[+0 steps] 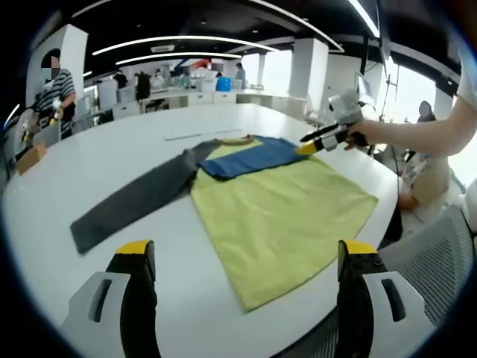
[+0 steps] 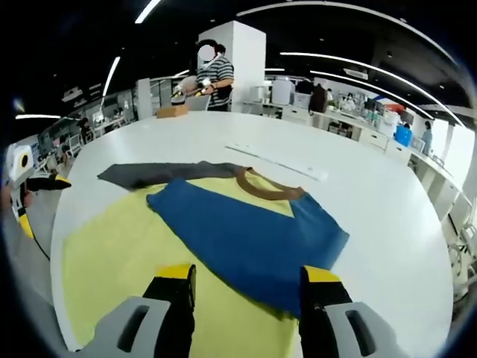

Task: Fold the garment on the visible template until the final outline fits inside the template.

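While the white table point(image 1: 223, 123) is stretching out under everything, we are looking at the garment point(image 1: 287, 216) lying flat on it, its blue sleeve point(image 2: 246, 239) folded across the yellow body and its grey sleeve point(image 1: 134, 201) spread out sideways. Our left gripper point(image 1: 246, 257) and right gripper point(image 2: 246, 274) are hanging with jaws apart, gripping nothing.

The left gripper view looks from the near edge of the white table point(image 1: 223, 127), low and fairly far back, across the whole spread garment point(image 1: 283, 209), with the right gripper point(image 1: 307, 148) entering at its right. The right gripper view sits much closer, just over the garment point(image 2: 246, 239), facing along the table point(image 2: 373, 201); the left gripper point(image 2: 30, 186) shows at its left edge. Both share the garment and tabletop.
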